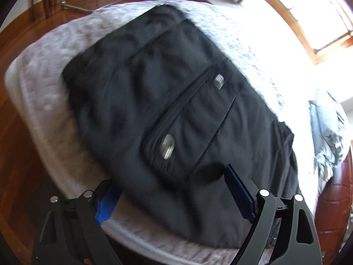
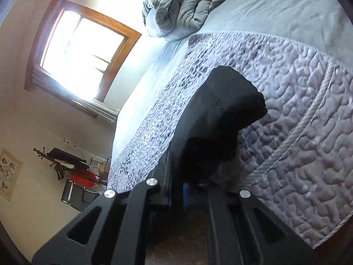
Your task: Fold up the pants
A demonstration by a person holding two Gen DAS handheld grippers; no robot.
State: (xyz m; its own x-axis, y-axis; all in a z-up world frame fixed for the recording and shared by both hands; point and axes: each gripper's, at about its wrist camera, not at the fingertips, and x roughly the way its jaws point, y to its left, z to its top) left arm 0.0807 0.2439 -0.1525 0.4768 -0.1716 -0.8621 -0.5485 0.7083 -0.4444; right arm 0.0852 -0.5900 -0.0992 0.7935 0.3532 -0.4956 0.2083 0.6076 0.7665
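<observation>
The left claw is wide open over the near edge of the black pants. The right claw is pinched tight on a bunch of the pants. The pants lie on the quilted bed.

Black tool, blue ribbed pads

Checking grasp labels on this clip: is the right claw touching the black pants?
Touching. In the right wrist view the right claw is closed, and the black pants run straight into its fingers, lifted up off the quilted bed cover.
</observation>
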